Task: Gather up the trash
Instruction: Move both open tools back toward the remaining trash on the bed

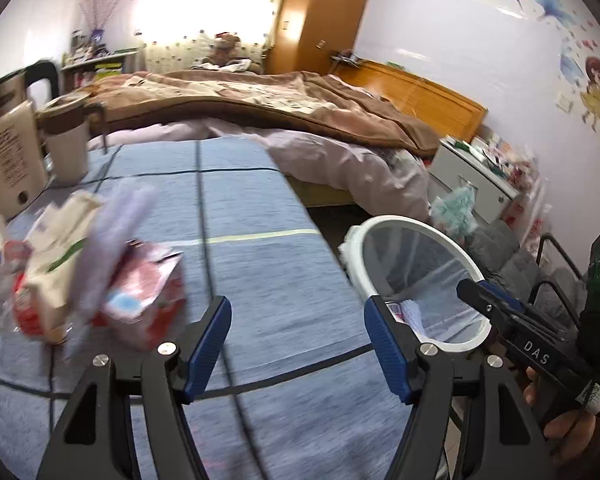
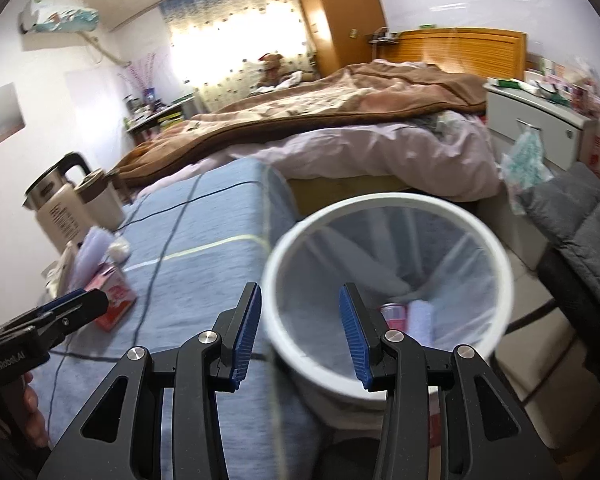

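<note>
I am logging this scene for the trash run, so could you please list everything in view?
Bin: one, white rim, clear liner, beside the table; a pink item and a pale item inside.
Red carton: one, red and pink, table's left side.
Wrappers: a blurred pile, cream and lilac, by the carton.
Kettle: one, steel and cream, table's far left.
Mug: one, cream with brown lid, beside the kettle.
Tablecloth: one, blue.
Bed: one, brown blanket, behind.
Left gripper: open, above the tablecloth.
Right gripper: open, at the bin's rim.
</note>
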A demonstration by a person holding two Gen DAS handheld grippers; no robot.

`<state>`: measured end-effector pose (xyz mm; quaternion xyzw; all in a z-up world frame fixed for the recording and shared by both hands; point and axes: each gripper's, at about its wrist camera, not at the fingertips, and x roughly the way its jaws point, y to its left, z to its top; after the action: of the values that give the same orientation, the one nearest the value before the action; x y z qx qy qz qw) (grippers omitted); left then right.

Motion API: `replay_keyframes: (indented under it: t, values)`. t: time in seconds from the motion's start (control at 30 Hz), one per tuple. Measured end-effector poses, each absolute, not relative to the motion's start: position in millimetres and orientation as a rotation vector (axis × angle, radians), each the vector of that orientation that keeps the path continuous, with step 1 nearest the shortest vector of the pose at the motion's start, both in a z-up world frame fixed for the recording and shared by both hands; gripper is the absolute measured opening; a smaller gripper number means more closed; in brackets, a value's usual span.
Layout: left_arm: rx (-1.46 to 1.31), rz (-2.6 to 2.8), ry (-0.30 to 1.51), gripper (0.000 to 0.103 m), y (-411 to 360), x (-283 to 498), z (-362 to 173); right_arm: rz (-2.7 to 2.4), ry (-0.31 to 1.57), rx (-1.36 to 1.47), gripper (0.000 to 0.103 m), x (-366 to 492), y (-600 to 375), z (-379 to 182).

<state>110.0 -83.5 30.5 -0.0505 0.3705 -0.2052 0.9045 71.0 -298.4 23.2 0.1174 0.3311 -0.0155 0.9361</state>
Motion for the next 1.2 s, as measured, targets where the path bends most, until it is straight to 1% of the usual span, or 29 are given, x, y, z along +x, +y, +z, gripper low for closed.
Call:
replay_keyframes:
  t: [0.63,0.7,0.77,0.9,0.97,1.03,1.2]
  values:
    - [-0.257,-0.082,0.727,0.075,77.4,98.7,10.9,0.192,0.75,0.159,0.042,100.6,-180.5,2.4]
    - [-0.273,-0.057,0.717,0.076,93.1,99.2,10.5,0.209,0.749,0.154,0.044,104.7,-168.9,2.1]
    - [-0.284,-0.033,0.703,0.077,108.9,98.6,9.7,0.239,0.753,0.151,0.05,109.6,-157.3,1.2]
    - [-0.307,-0.011,0.698,0.078,132.8,108.7,6.4,0.269,0.75,0.145,0.052,119.8,-134.7,2.1]
    - [-0.326,-0.004,0.692,0.078,143.9,111.2,4.6,0.287,0.748,0.145,0.057,126.0,-123.4,1.9]
    - [-0.343,0.003,0.697,0.078,151.9,119.0,2.1,0.296,0.752,0.145,0.059,132.1,-113.4,0.7]
    - [-0.407,-0.005,0.727,0.078,168.0,133.0,-8.4,0.336,0.762,0.117,0.06,143.4,-88.6,-3.6]
